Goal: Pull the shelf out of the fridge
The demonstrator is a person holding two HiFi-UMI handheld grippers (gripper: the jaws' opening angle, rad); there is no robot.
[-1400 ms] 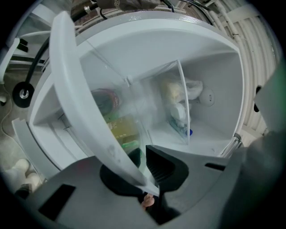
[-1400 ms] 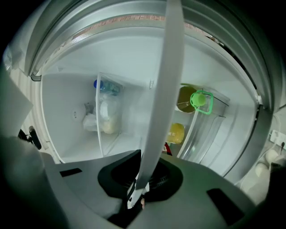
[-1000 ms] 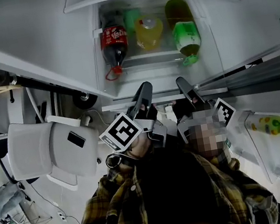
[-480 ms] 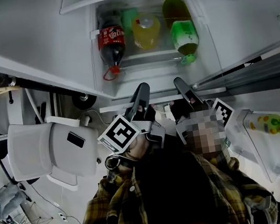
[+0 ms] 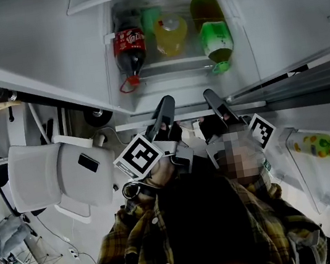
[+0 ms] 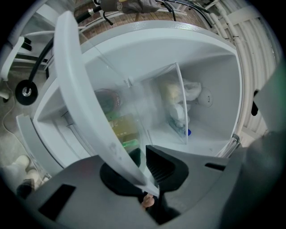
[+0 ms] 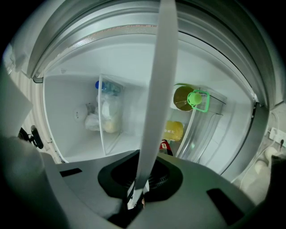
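Note:
The fridge shelf is a glass pane with a white front trim, seen edge-on at the mouth of the open fridge. My left gripper is shut on the left half of that trim, which runs up out of its jaws. My right gripper is shut on the right half of the trim, which rises straight from its jaws. Both grippers sit side by side, about a hand's width apart.
Under the glass lie a cola bottle, a yellow bottle and a green bottle in a clear bin. Bagged food sits deeper inside. A bottle stands in the door at right. A white chair stands at left.
The fridge interior and shelf edge have drifted slightly left and up in the head view. Both grippers keep their hold on the trim.

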